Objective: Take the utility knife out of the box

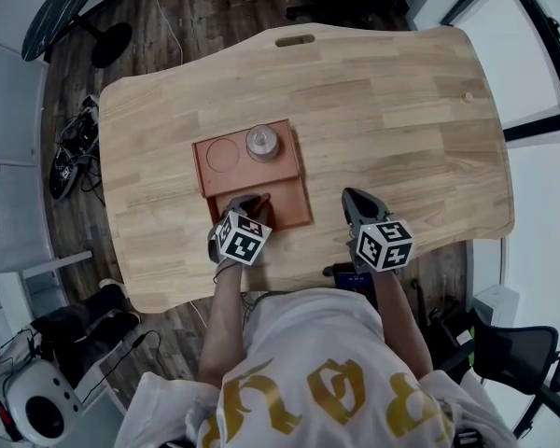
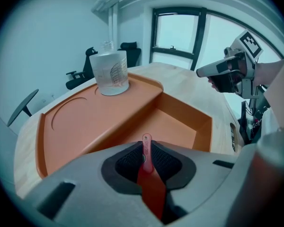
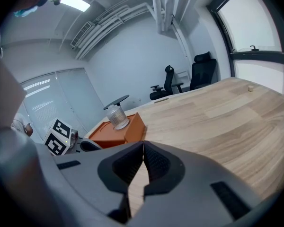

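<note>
Wooden table (image 1: 401,110) fills my screen. At left, my left tongs (image 2: 146,148) are clamped on the red utility knife (image 2: 151,183), its tip poking out over the sunken compartment of the orange box (image 1: 294,203). A glass jar (image 1: 262,143) stands on the box's raised shelf. Right of the box, my right tongs (image 3: 143,150) are pressed together on nothing, above bare wood.

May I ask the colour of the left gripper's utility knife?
The utility knife is red; left gripper view.
</note>
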`<control>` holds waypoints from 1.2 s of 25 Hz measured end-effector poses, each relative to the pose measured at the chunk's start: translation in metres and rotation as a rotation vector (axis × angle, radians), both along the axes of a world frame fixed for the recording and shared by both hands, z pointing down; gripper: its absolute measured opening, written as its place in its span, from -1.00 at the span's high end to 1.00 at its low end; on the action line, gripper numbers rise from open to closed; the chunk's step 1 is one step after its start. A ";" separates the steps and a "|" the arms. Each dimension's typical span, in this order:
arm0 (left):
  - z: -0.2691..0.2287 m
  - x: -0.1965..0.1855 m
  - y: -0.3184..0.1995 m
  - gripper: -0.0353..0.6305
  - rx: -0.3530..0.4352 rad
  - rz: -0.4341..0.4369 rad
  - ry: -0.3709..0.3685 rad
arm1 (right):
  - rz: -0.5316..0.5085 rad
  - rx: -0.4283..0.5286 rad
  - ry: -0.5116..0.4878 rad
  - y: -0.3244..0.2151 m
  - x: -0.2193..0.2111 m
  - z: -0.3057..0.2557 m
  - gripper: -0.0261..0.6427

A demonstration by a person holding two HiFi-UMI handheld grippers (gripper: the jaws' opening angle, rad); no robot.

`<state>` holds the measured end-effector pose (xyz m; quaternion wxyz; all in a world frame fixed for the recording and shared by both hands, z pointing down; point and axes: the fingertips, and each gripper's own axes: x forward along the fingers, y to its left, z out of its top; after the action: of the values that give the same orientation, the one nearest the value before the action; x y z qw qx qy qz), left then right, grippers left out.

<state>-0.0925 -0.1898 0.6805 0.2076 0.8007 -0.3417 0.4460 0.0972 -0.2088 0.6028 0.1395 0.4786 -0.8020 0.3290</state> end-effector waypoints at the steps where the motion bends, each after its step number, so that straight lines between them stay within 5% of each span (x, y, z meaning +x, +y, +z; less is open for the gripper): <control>1: -0.002 0.000 0.000 0.72 0.000 -0.005 0.011 | -0.001 0.004 0.000 0.000 -0.001 -0.001 0.89; 10: -0.026 0.002 -0.001 0.72 0.055 -0.070 0.133 | -0.026 0.037 0.003 0.004 -0.008 -0.016 0.89; 25: -0.099 0.018 0.005 0.72 0.183 -0.199 0.450 | -0.068 0.126 -0.017 0.025 -0.028 -0.054 0.89; 30: -0.114 0.014 0.015 0.72 0.249 -0.214 0.483 | -0.045 0.152 -0.011 0.035 -0.022 -0.063 0.89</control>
<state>-0.0787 -0.1750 0.5661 0.2289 0.8625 -0.4169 0.1730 0.0749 -0.1740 0.5402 0.1058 0.4679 -0.8359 0.2666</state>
